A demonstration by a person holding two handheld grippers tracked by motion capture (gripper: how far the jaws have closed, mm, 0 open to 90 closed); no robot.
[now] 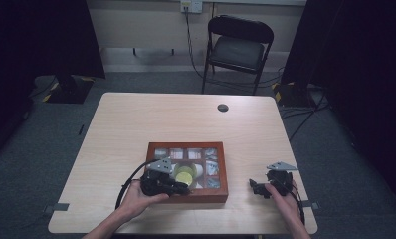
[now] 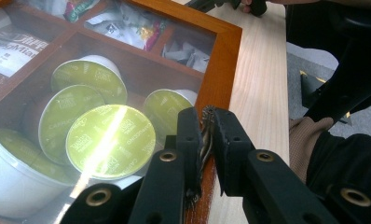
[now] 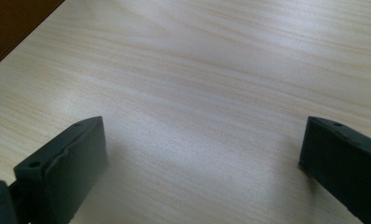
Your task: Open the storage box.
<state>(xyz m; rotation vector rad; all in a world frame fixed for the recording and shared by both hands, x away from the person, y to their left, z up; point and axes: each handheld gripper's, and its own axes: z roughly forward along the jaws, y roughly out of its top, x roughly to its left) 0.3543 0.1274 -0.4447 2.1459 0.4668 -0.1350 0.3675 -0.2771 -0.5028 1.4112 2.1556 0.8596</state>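
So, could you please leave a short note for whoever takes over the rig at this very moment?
Left hand-held gripper: jaws shut, apparently pinching the lid rim at the wooden box's near right edge.
Right hand-held gripper: open, holding nothing, over the bare table to the right of the box.
Things: green coffee capsules and sachets lie under the glass lid.
Done: the rim looks gripped.
Left: the lid is not yet raised; probably lift it, with the right free to help.

Left gripper (image 1: pixel 182 188), at the view's 6 o'clock, is clamped; right gripper (image 1: pixel 254 186), at 4 o'clock, gapes wide.
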